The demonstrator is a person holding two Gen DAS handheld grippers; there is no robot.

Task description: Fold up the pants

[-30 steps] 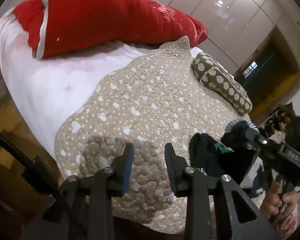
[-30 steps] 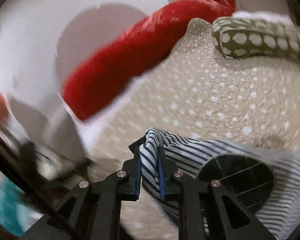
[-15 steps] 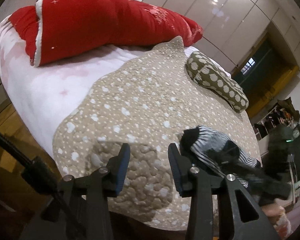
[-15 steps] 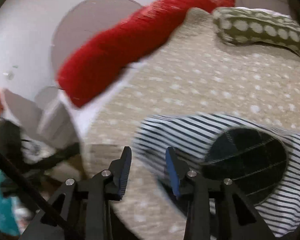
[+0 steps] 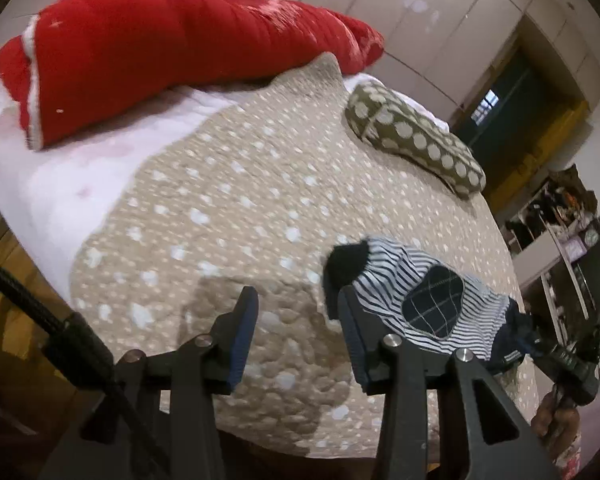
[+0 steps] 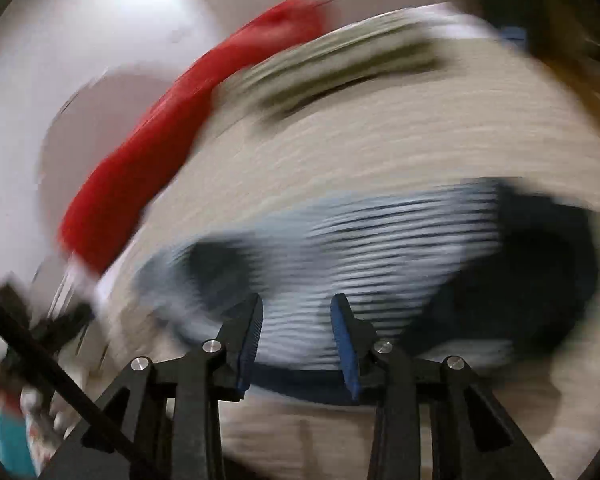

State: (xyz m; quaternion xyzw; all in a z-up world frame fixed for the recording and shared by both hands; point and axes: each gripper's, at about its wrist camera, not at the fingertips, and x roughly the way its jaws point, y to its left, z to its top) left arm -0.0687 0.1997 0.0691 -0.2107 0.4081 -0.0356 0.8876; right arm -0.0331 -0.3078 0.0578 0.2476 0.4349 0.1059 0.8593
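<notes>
In the left wrist view, the left gripper (image 5: 294, 312) sits at the bottom centre of the frame with its 2 fingers (image 5: 242, 336) spread wide and nothing between them. Under it lies a beige quilt (image 5: 236, 208) with white dots. The striped pants (image 5: 416, 300) lie bunched on the quilt at the lower right, just beside the right-hand finger; a dark checked patch (image 5: 434, 304) shows on the fabric and a dark cuff (image 5: 342, 268) points toward the frame centre. At the far right edge, the right gripper (image 5: 540, 350) appears as a dark shape close to the waist end of the pants; its finger state cannot be told from here. A red pillow (image 5: 172, 44) fills the upper left, resting on a white sheet (image 5: 60, 184). A brown polka-dot cushion (image 5: 416, 140) lies on the quilt at the upper right.

The right wrist view is heavily motion-blurred. The right gripper (image 6: 297, 322) is at the bottom centre, its 2 fingers (image 6: 250, 334) spread apart and holding nothing. The striped pants (image 6: 360, 248) stretch across the middle of the frame right behind the fingertips, on the quilt (image 6: 380, 140). The red pillow (image 6: 160, 152) streaks across the upper left, the cushion (image 6: 332, 68) smears along the top.
</notes>
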